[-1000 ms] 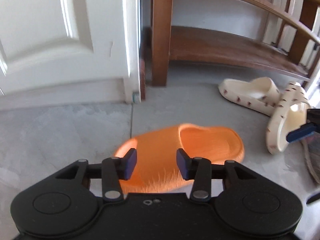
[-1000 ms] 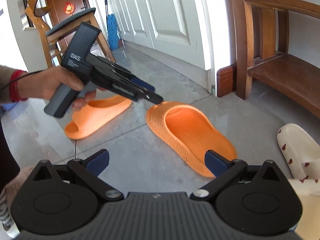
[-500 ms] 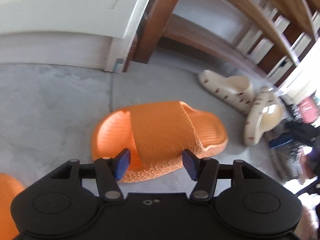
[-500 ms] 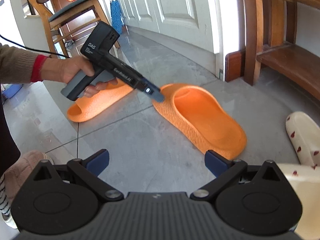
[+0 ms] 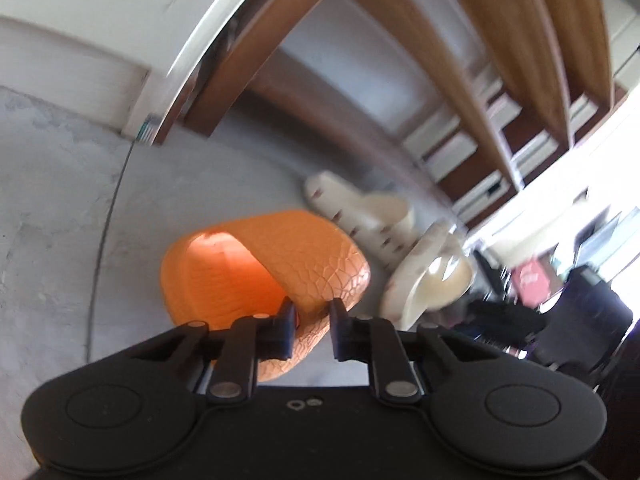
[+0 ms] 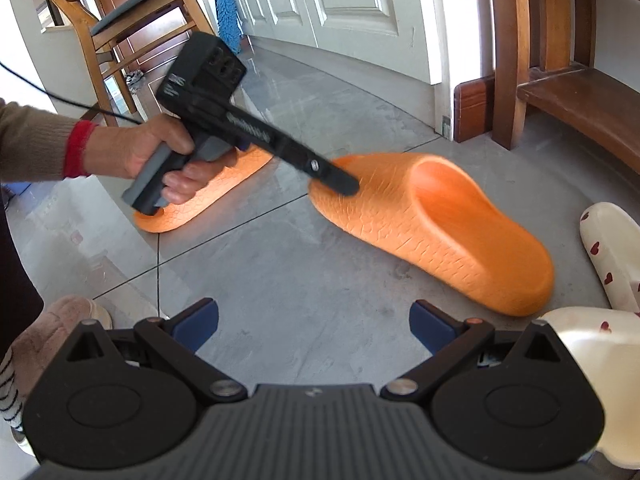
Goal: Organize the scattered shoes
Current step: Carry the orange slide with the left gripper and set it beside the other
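A: Any lettering to read? The white print on the left tongs (image 6: pixel 336 178) is smeared by motion, unreadable here.

B: Half a second ago those fingers stood wide of the orange slipper (image 5: pixel 304 256); now they've pinched its side rim and it's tipped up on edge on the floor (image 6: pixel 304 280).

A: Left hand (image 6: pixel 160 160) grips the handle, pointing down-right. Right tongs (image 6: pixel 314 320) spread wide, holding nothing. Cream slippers (image 5: pixel 360 208) lie beside.

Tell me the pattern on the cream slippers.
Small dark red hearts on the cream slippers, clearest in the right wrist view.
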Tool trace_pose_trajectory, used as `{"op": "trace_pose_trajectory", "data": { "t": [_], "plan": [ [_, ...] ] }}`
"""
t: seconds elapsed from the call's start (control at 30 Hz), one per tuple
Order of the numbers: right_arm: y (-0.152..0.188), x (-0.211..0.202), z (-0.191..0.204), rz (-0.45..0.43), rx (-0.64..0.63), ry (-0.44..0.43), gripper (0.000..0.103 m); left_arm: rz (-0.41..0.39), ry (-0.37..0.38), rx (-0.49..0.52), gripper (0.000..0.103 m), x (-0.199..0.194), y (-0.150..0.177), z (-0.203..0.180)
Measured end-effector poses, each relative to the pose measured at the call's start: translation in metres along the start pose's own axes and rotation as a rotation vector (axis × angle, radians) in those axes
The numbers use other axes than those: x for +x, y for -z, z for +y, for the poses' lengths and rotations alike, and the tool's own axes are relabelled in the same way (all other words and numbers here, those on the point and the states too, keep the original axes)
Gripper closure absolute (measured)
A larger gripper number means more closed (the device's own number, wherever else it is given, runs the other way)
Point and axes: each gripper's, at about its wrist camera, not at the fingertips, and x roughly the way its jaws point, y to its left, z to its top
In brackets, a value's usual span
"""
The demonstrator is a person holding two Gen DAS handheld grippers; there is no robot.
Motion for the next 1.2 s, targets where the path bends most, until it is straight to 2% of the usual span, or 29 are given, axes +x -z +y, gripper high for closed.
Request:
{"op": "trace_pose_trajectory", "data": {
  "t": [0.13,0.2,0.3,0.47,0.5,0.57,0.6,0.67,0.7,0.77,0.8,0.9,1.03,1.13,1.2],
  "plan": [
    [-0.002,-0.007,0.001,-0.025,-0.018,0.004,0.000,-0.112,-0.042,-0.036,0.093,-0.028,0.005,-0.018],
    [-0.003,-0.008,0.001,-0.033,-0.023,0.004,0.000,-0.190,-0.088,-0.061,0.093,-0.045,0.005,-0.022],
    [-0.005,-0.009,0.002,-0.038,-0.034,0.001,0.000,-0.350,-0.210,-0.108,0.093,-0.086,0.005,-0.027],
    [-0.011,-0.007,0.008,-0.027,-0.086,-0.028,0.000,-0.571,-0.547,-0.115,0.093,-0.175,0.024,-0.028],
    [-0.012,-0.005,0.010,-0.022,-0.103,-0.037,0.000,-0.589,-0.586,-0.114,0.093,-0.184,0.028,-0.028],
    [-0.015,-0.003,0.012,-0.012,-0.121,-0.050,0.000,-0.627,-0.735,-0.107,0.093,-0.209,0.048,-0.028],
    [-0.016,-0.001,0.013,-0.006,-0.128,-0.059,0.000,-0.628,-0.772,-0.107,0.093,-0.213,0.054,-0.027],
    [-0.019,0.005,0.015,0.013,-0.149,-0.075,0.000,-0.619,-0.909,-0.147,0.092,-0.225,0.079,-0.022],
    [-0.020,0.007,0.016,0.019,-0.156,-0.078,0.000,-0.612,-0.936,-0.163,0.092,-0.227,0.086,-0.020],
    [-0.023,0.015,0.017,0.037,-0.166,-0.094,0.000,-0.545,-1.031,-0.236,0.088,-0.229,0.112,-0.008],
    [-0.024,0.019,0.017,0.044,-0.163,-0.103,0.000,-0.530,-1.044,-0.262,0.088,-0.239,0.118,-0.003],
    [-0.024,0.025,0.019,0.051,-0.160,-0.109,0.000,-0.473,-1.127,-0.419,0.082,-0.251,0.156,0.002],
    [-0.021,0.027,0.016,0.056,-0.148,-0.106,0.000,-0.414,-1.171,-0.397,0.080,-0.263,0.167,-0.020],
    [-0.019,0.023,0.010,0.045,-0.113,-0.100,0.000,-0.408,-1.128,-0.300,0.077,-0.263,0.160,-0.045],
    [-0.016,0.019,0.006,0.031,-0.085,-0.083,0.000,-0.378,-1.034,-0.200,0.075,-0.245,0.138,-0.055]
  ]
}}
